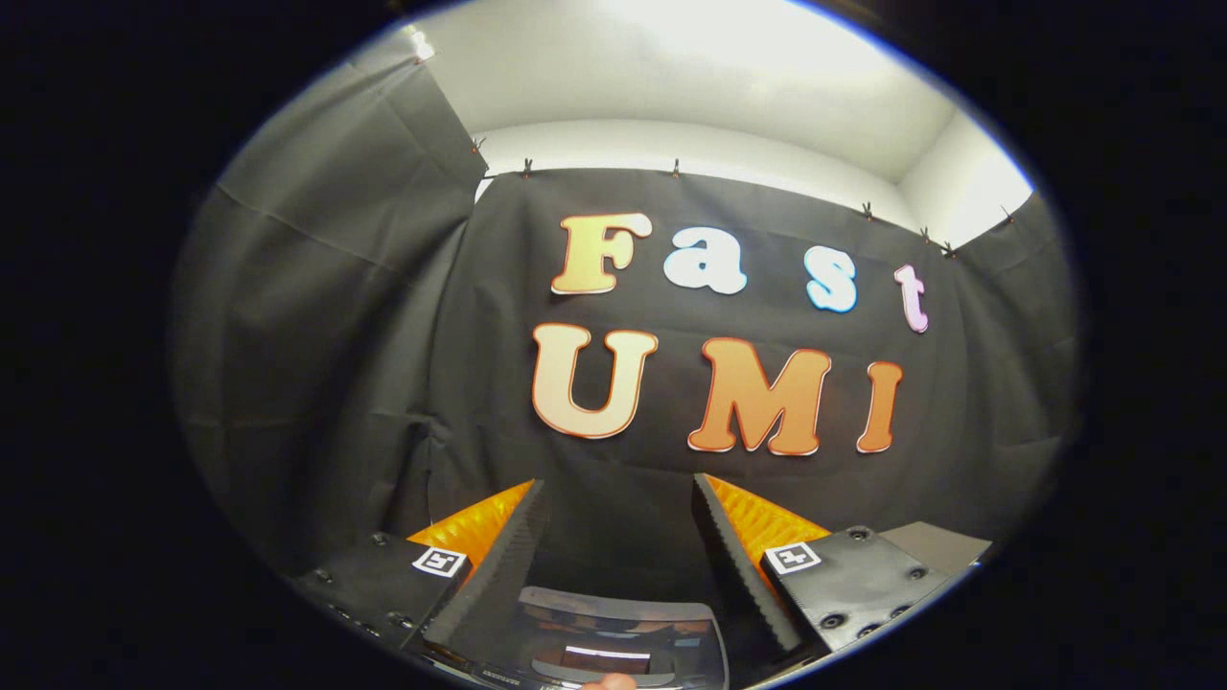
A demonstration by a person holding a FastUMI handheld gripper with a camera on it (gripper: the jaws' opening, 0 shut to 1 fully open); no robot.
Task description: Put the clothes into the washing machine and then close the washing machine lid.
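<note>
Pointing level at the booth's wall (316, 316), the gripper (618, 498) holds nothing: its fingers (508, 561) stand spread wide apart with only the dark cloth showing in the gap between them. Above the cloth a pale ceiling (690, 86) runs back to a white corner. Just below the fingers sits a glossy curved part (613, 637), likely a piece of the handheld rig, and a fingertip of the person's hand (609, 682) peeks out beneath it. Where the clothes and the washing machine lie, and whether its lid is up or down, cannot be told from here. As a judgement from the task alone, clothes should be light, limp and prone to trailing, so a pinch on a bunched fold near the middle ought to carry better than an edge; a lid would be stiff and want a push or a hold at its rim.
</note>
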